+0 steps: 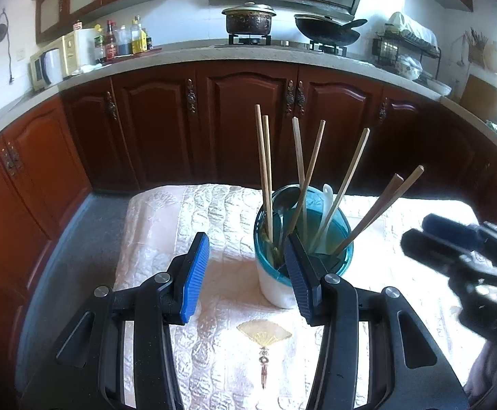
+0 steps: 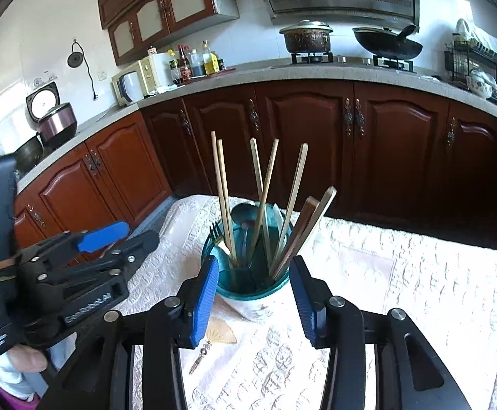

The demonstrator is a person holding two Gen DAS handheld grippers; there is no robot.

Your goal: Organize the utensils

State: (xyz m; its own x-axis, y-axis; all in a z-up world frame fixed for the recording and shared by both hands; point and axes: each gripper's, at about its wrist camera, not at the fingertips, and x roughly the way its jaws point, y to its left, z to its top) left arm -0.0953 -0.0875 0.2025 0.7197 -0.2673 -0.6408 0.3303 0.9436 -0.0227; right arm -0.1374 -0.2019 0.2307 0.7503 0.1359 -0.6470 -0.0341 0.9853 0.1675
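Your right hand-held gripper (image 2: 253, 295) sits nearest, jaws wide apart and empty, flanking the teal-rimmed utensil cup (image 2: 248, 285) near the middle of the quilted desk (image 2: 419, 290); the left hand-held gripper (image 1: 246, 275) is likewise apart, holding nothing. The chopsticks (image 2: 264, 198) look light, stiff and slippery, so pinch one mid-shaft; the cup seems tippy.

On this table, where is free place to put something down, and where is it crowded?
Free: tablecloth right of the utensil cup, and left of it toward the floor edge. Crowded: around the cup, where both open grippers, left gripper and right gripper, flank it.
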